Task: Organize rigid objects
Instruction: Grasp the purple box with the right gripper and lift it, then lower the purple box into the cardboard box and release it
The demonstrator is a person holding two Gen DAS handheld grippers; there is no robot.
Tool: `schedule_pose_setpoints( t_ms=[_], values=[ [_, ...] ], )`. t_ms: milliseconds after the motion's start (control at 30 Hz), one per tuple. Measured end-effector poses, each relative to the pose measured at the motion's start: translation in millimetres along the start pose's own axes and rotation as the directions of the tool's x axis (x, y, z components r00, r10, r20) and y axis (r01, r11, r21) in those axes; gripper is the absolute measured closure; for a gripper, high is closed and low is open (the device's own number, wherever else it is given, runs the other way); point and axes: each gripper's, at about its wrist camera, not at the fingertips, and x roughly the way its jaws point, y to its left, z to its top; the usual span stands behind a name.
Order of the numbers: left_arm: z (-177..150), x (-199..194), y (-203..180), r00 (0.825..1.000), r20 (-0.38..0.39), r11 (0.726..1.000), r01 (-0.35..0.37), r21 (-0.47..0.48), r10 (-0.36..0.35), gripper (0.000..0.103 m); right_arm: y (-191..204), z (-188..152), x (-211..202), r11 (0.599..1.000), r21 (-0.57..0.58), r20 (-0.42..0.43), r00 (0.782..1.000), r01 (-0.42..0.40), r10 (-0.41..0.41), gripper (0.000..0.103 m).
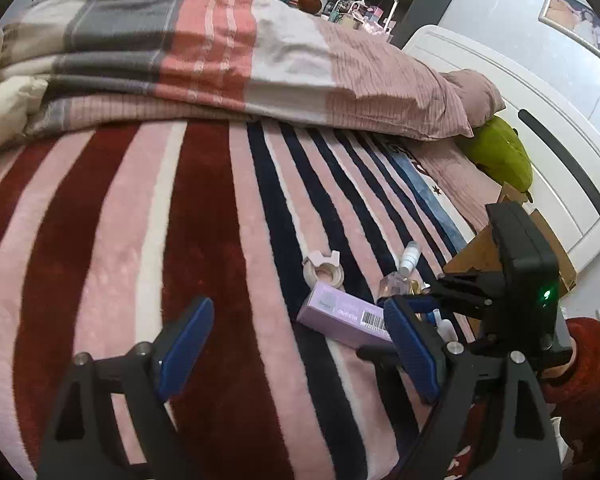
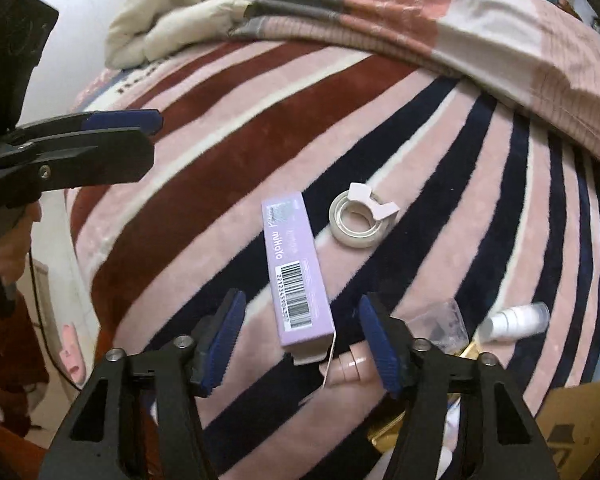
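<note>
- The right gripper point(image 2: 302, 338) hung wide open and empty, its fingers flanking the near end of the lilac box point(image 2: 296, 270) on the striped blanket point(image 2: 204, 184).
- Closing squarely across the box's narrow sides looked wisest.
- Beyond lay the tape roll point(image 2: 358, 220).
- The left gripper point(image 1: 296, 344) stood open, holding nothing.

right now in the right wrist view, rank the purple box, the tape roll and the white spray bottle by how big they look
1. purple box, clearly the largest, though its near end sits closest to the camera.
2. tape roll and white spray bottle look alike in extent; the bottle lies near the fisheye edge and is blurred, so I won't rank them.
</note>
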Motion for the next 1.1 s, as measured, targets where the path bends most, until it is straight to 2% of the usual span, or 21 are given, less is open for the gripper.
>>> schedule_pose_setpoints(
  t_ms=[33, 167, 267, 400, 467, 500, 533, 667, 867, 1000, 1100],
  values=[
    [-1, 3, 0, 1.0, -0.006, 1.0, 0.008, -0.004, -0.008, 0.018, 1, 0, 2, 1.0, -0.006, -0.015, 1.0, 0.006, -0.006, 0.082],
    [2, 5, -8, 0.999, -0.01, 0.999, 0.043, 0.004, -0.043, 0.018, 11, 5, -15, 0.999, -0.029, 0.038, 0.999, 0.017, -0.016, 0.083],
    [9, 1, -22, 0.992, 0.005, 0.992, 0.124, 0.004, -0.124, 0.018, 18, 10, -45, 0.999, -0.033, 0.107, 0.994, -0.007, 0.01, 0.083],
    [26, -9, -49, 0.989, 0.046, 0.989, 0.142, 0.036, -0.144, 0.018, 23, 10, -96, 0.998, -0.054, 0.202, 0.979, -0.029, 0.039, 0.083],
    [36, -15, -65, 0.977, 0.067, 0.979, 0.198, 0.05, -0.201, 0.025, 22, 6, -118, 0.998, -0.052, 0.236, 0.971, -0.032, 0.043, 0.083],
    [41, -18, -74, 0.974, 0.073, 0.976, 0.212, 0.057, -0.216, 0.033, 18, 4, -130, 0.999, -0.045, 0.257, 0.966, -0.028, 0.039, 0.083],
    [46, -20, -84, 0.973, 0.084, 0.975, 0.209, 0.072, -0.214, 0.035, 18, 3, -137, 0.999, -0.041, 0.269, 0.963, -0.024, 0.035, 0.083],
    [65, -22, -132, 0.964, 0.09, 0.962, 0.235, 0.141, -0.249, 0.036, -4, -14, -173, 1.0, 0.013, 0.316, 0.949, -0.01, 0.006, 0.083],
    [89, 4, -214, 0.954, 0.028, 0.931, 0.283, 0.229, -0.297, 0.036, -55, -49, -220, 0.995, 0.1, 0.348, 0.936, 0.026, -0.06, 0.083],
    [95, 29, -263, 0.945, -0.041, 0.905, 0.323, 0.276, -0.325, 0.036, -92, -76, -237, 0.982, 0.184, 0.333, 0.938, 0.038, -0.098, 0.083],
    [99, 55, -296, 0.931, -0.114, 0.886, 0.365, 0.287, -0.347, 0.036, -120, -96, -246, 0.966, 0.256, 0.305, 0.946, 0.035, -0.115, 0.083]
  ],
)
